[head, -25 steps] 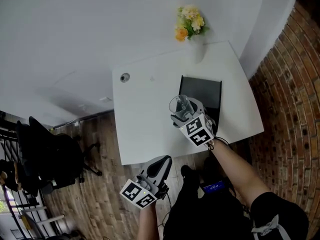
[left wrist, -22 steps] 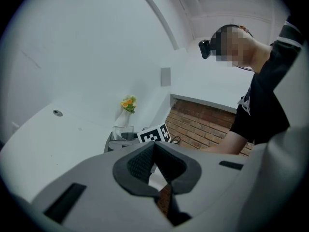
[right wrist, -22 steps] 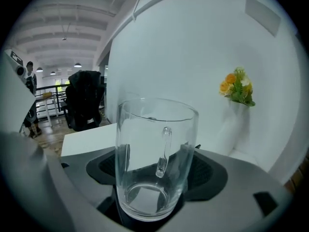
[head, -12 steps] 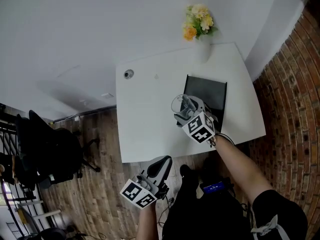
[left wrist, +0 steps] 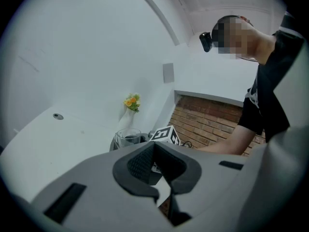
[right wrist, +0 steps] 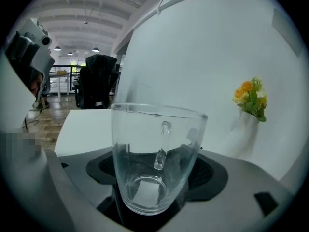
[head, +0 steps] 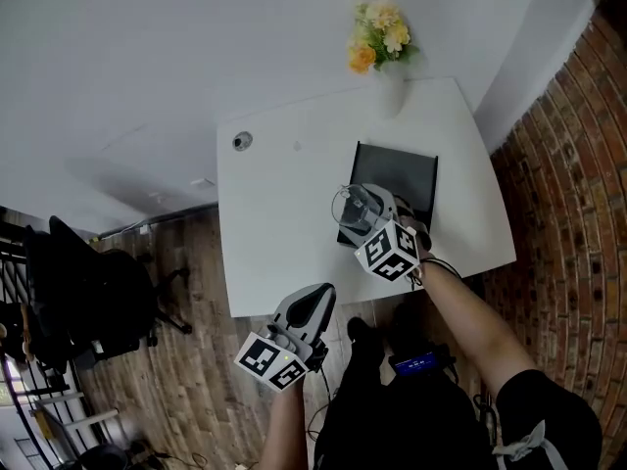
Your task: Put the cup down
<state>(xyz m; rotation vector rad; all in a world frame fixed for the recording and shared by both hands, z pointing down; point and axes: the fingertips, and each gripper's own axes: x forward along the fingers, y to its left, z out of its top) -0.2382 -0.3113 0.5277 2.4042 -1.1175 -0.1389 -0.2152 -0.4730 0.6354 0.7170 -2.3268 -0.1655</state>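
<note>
A clear glass cup (right wrist: 154,158) with a handle stands upright between the jaws of my right gripper (right wrist: 157,178), which is shut on it. In the head view the cup (head: 355,207) hangs above the white table (head: 284,223), near the left edge of a black mat (head: 402,179), held by the right gripper (head: 370,218). My left gripper (head: 309,311) sits off the table's near edge, over the wooden floor, its jaws shut on nothing. From the left gripper view the cup (left wrist: 128,138) shows beyond the left gripper (left wrist: 157,170).
A white vase of yellow and orange flowers (head: 380,42) stands at the table's far edge. A round cable port (head: 242,141) sits at the far left corner. A brick wall (head: 568,194) runs along the right. Black chairs (head: 93,292) stand to the left on the floor.
The right gripper with the cup has stayed over the mat's left edge, shifting only slightly with the head's motion. The left gripper has held its place.
</note>
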